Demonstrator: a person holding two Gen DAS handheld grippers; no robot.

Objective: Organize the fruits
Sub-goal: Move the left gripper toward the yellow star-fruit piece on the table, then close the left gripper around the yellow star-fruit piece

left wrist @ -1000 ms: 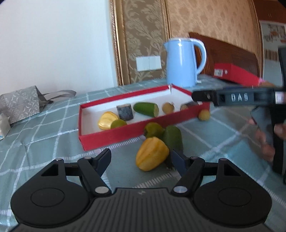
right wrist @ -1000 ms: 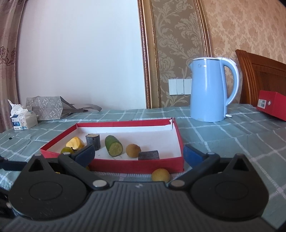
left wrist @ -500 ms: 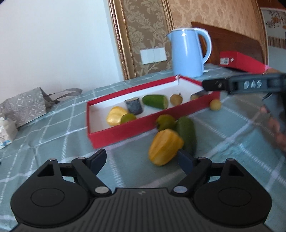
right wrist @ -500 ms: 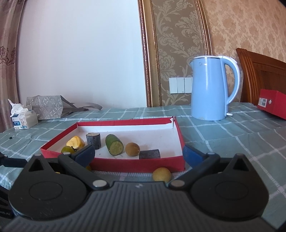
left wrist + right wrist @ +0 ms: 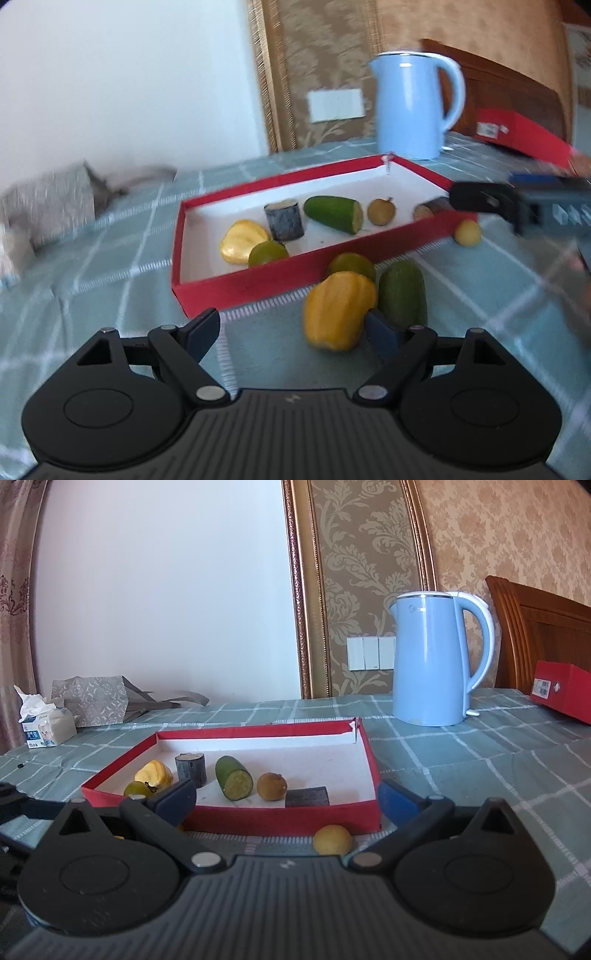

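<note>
- Before the red box [image 5: 258, 284], the left gripper [image 5: 291, 328] points downward, jaws wide and empty, yellow fruit [image 5: 338, 310] beside its right finger.
- Right gripper [image 5: 288, 797] nearly level, agape, holding nothing.

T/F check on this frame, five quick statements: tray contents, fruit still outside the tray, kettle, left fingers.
1. The red tray holds six items. True: yellow piece, green round fruit, two dark cylinders, cut green piece, brown fruit.
2. All fruit is inside the tray. False: the yellow ridged fruit, a green oblong fruit, a green round fruit and a small yellow fruit lie on the tablecloth.
3. The blue kettle lies on its side. False: it stands upright behind the tray.
4. The left gripper grips the yellow ridged fruit. False: its fingers are apart, holding nothing.
5. The right gripper is open. True.
</note>
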